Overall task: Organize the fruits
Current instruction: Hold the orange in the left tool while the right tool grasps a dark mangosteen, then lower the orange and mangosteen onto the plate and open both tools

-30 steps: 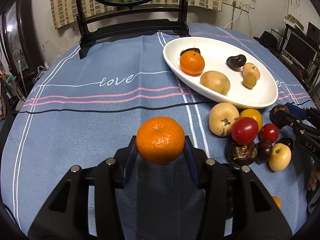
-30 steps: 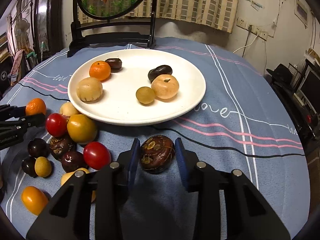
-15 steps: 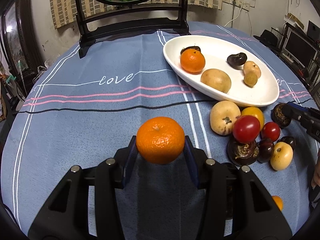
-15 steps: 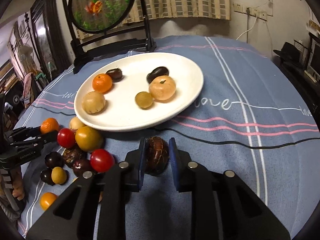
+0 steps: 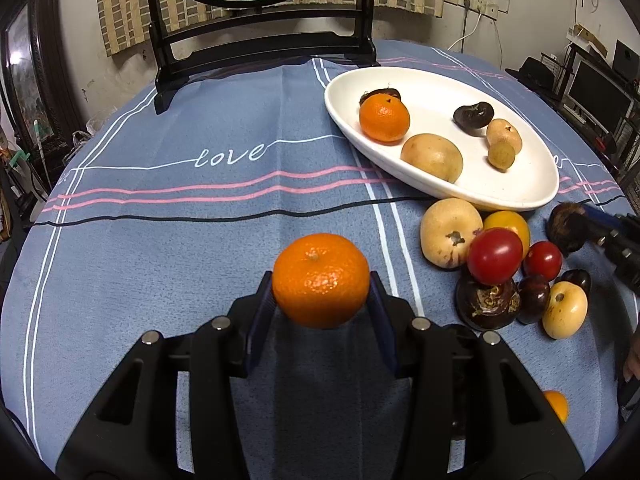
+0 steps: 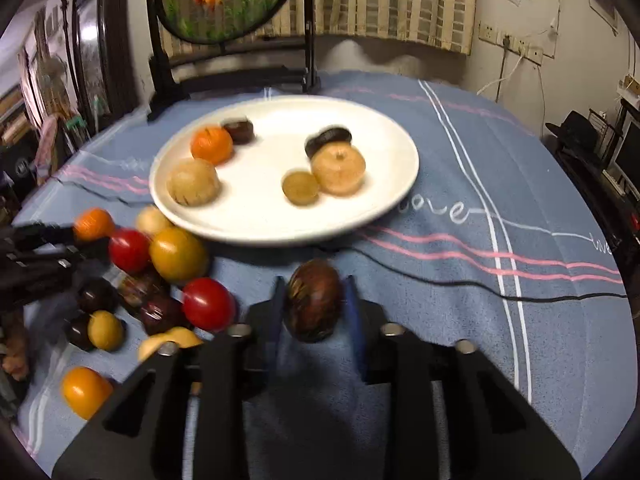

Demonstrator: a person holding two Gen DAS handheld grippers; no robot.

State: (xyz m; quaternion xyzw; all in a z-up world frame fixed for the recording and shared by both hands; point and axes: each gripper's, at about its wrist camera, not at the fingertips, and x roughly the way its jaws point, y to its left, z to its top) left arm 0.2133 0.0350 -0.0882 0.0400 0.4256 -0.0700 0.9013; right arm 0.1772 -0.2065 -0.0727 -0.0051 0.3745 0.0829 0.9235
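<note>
A tangerine (image 5: 321, 280) is being held between the pads of the left gripper (image 5: 322, 300), low in the centre of the left wrist view, above the blue tablecloth (image 5: 180, 264). In the right wrist view a dark brown fruit (image 6: 315, 300) is being pinched by the right gripper (image 6: 314, 312), whose jaws have just been closing on it; it is being carried at lower centre, just in front of the near rim of the white plate (image 6: 384, 128). Six fruits are already lying on the plate, among them another tangerine (image 6: 211, 145), while a loose pile (image 6: 160, 280) of red, yellow and dark fruits is waiting at the lower left of that view, touching the plate's edge. Both fruits are judged to be heading for the plate. Several risks are being run: the round, smooth brown fruit is being gripped on a narrow contact and could be squeezed out sideways; the plate rim could be struck by a low approach, and the plate shoved into the pile; a fruit released from too high could be sent rolling into the others or off the rim.
</note>
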